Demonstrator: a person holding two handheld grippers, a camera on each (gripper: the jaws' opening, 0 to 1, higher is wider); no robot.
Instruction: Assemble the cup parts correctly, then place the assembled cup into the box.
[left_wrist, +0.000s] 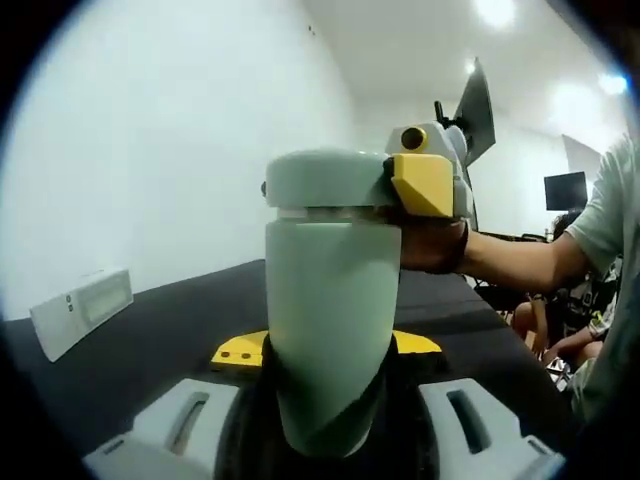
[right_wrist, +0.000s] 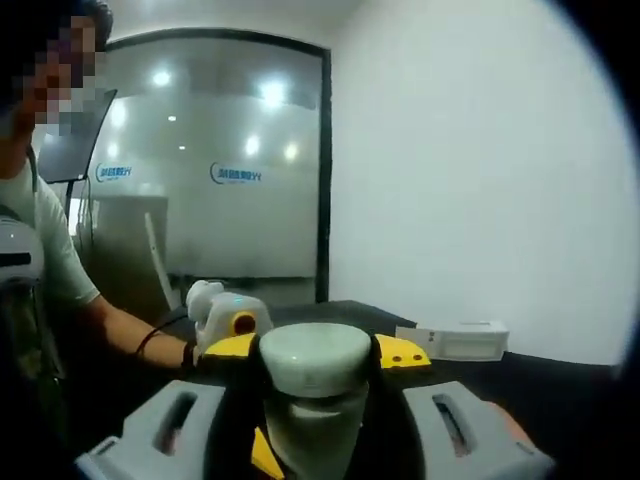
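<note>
**A:** While you've got both grippers on it, status: the pale green cup body (left_wrist: 330, 330) fills the centre of the left gripper view, clamped between the left gripper (left_wrist: 325, 365) jaws, yellow pads showing either side. The lid (left_wrist: 325, 180) sits on top, a thin pale seam under it, with the right gripper (left_wrist: 430, 185) clenched on the lid's right edge.

**B:** And in the right gripper view?

**A:** Lid (right_wrist: 313, 360) is at bottom centre, gripped between the right gripper (right_wrist: 315, 352) pads. The left gripper (right_wrist: 228, 322) shows behind it at left-centre, holding the cup (right_wrist: 305, 430) from the far side.

**B:** Seated?

**A:** Can't tell. That seam suggests it isn't fully down.

**B:** Risks?

**A:** If you twist off-axis, the lid could cross-thread or cock. If you squeeze unevenly, the body may slip in the left jaws. Releasing early could drop the lid onto the black table (left_wrist: 150, 340).

**B:** The box?

**A:** There's a white box (right_wrist: 455, 342) at right-centre, well apart from the cup.
</note>
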